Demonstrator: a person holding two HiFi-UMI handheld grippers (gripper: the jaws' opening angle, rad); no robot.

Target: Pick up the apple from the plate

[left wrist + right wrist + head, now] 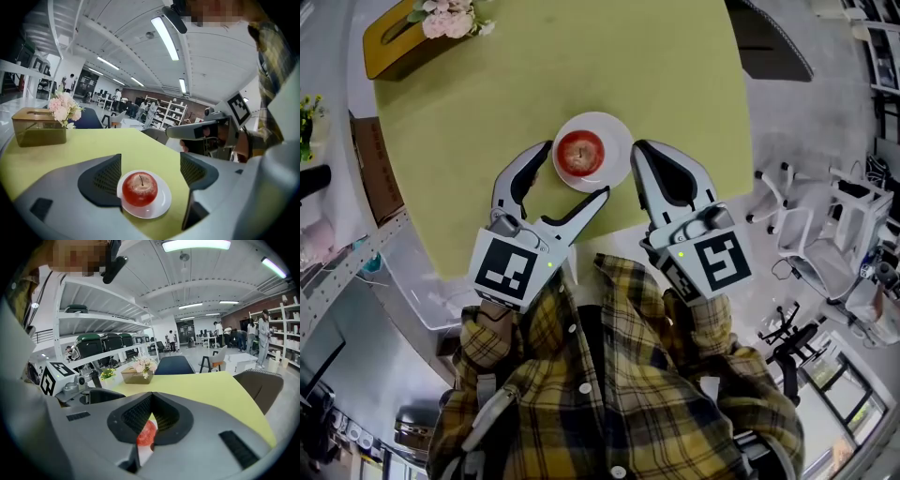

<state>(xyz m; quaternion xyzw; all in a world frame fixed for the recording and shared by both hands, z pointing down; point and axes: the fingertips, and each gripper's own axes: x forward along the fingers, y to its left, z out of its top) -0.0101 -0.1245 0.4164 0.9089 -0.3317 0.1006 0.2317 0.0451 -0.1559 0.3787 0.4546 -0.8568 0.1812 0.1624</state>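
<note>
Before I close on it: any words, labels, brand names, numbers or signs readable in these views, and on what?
None: no view shows a readable word, number or brand.
left cube, on the left gripper: a black-and-white square pattern, no letters.
right cube, on the right gripper: the same kind of pattern, no letters.
apple, plate, wooden box: no label shows.
background shelves: too small to read.

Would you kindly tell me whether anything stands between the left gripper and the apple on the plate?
Nothing visible does. The left gripper holds its jaws apart, with the apple on its plate in the gap between them, untouched; the shut right gripper sits off beside the plate.
</note>
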